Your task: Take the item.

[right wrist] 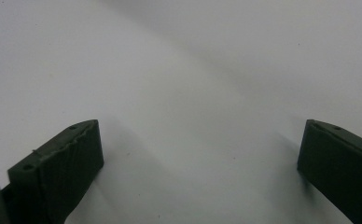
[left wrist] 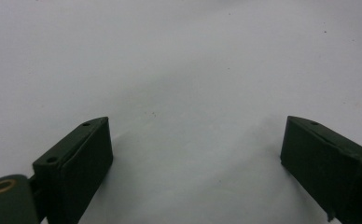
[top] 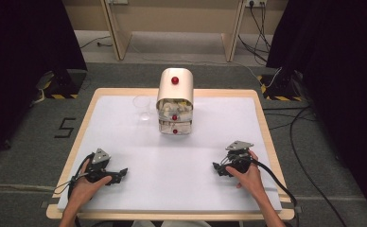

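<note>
The left gripper (top: 121,173) lies low over the white table (top: 181,189), held in the person's left hand (top: 84,187). Its jaws stand wide apart with nothing between them; in the left gripper view the two black pads (left wrist: 76,163) frame only bare white surface. The right gripper (top: 217,168) sits in the person's right hand (top: 250,179), and its jaws are likewise spread wide and empty, the ribbed pads (right wrist: 60,172) in the right gripper view parted over plain table top. Each gripper carries a grey three-cornered plate on top and trails a dark cable back toward the person. The tips of the two grippers point inward, toward each other, with a broad stretch of white surface between them.

Taking the small drawer cabinet (top: 175,101) as the landmark: it stands upright at the far middle of the table, well apart from both grippers. It is cream-coloured with a rounded top that bears a red knob (top: 175,80). Below that are two clear drawer fronts, each with its own small red knob, and pale contents show through them, too small to tell what they are. The left gripper is nearer the person and to the left of the cabinet; the right gripper is nearer the person and to its right. A clear plastic cup (top: 142,107) stands upright just beside the cabinet, on its left, apart from it by a small gap. Neither gripper touches the cabinet or the cup.
</note>
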A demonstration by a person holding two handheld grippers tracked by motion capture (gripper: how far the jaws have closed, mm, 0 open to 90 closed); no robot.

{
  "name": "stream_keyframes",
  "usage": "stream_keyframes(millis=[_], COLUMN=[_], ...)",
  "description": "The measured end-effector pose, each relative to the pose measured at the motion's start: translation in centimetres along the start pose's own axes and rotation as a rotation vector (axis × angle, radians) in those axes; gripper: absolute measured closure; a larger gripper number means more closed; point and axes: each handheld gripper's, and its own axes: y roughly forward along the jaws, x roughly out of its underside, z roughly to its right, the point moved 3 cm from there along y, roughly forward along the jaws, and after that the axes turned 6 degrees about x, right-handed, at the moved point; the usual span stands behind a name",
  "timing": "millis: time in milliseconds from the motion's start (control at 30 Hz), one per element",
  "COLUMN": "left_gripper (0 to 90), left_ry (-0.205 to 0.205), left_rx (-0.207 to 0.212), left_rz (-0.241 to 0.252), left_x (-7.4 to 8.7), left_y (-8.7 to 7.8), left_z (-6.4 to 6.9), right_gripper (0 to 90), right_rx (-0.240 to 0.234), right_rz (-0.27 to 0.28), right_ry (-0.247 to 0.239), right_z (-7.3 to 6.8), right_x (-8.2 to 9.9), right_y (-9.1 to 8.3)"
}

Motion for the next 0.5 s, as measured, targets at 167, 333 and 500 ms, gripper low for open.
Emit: stream_keyframes(millis=[167, 333, 500], left_gripper=[8.4, 10.8, 15.0], left_ry=[-0.001, -0.015, -0.027], left_rx=[-0.001, -0.007, -0.012], left_rz=[-0.001, 0.011, 0.020], left_x=[-0.01, -0.04, -0.48], left_y=[-0.02, -0.15, -0.23], left_z=[0.02, -0.10, -0.03], right_gripper=[0.6, 0.5, 0.6], right_rx=[0.000, -0.002, -0.002], right_rz=[0.000, 0.000, 0.000], right_ry=[0.000, -0.001, 0.000], right_z=[0.00, 0.03, 0.01], right_x=[0.00, -0.01, 0.00], right_y=[0.00, 0.01, -0.01])
